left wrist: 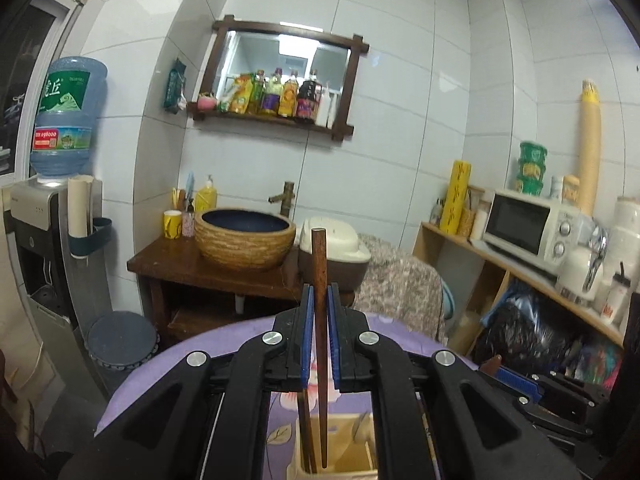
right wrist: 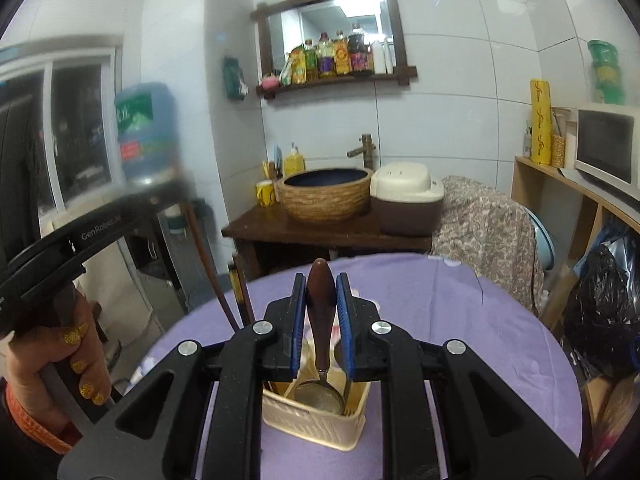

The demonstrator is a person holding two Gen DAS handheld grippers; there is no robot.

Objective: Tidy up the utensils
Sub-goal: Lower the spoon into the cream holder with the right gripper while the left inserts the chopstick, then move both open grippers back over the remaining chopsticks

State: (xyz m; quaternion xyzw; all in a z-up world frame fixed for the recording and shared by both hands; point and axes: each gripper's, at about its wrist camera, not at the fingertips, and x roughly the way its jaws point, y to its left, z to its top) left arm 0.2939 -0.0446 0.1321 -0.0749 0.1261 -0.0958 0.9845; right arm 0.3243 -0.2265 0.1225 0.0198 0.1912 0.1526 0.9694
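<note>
A dark wooden chopstick [left wrist: 320,300] stands upright between the blue pads of the left gripper [left wrist: 319,300], clamped tight, its blunt top above the fingertips and its thin tip reaching down into a pale wooden holder [left wrist: 360,452] on the table below; a second dark stick [left wrist: 305,432] stands in the same holder just beside it. The right gripper [right wrist: 321,292] is closed on the brown wooden handle of a small metal strainer spoon [right wrist: 320,396], the handle rising between the pads and the round mesh bowl hanging just above, or partly inside, a cream plastic slatted basket [right wrist: 316,428]. That basket also holds a metal spoon [right wrist: 340,354], what looks like a fork near its right wall, and some pale sticks at the left, too hidden to name. Both containers sit on a round table under a purple flowered cloth [right wrist: 460,320]. In the right wrist view the left gripper's black body shows at the left edge, held by a hand [right wrist: 64,364] with gold glitter nails and an orange cuff, the dark chopstick blurred beneath it. Beyond the table stand a wooden washstand [left wrist: 180,264] with a woven-pattern basin [left wrist: 246,236], a cream and brown rice cooker [right wrist: 408,200], a water dispenser with a blue bottle [left wrist: 64,116], and a shelf carrying a white microwave [left wrist: 528,228].
</note>
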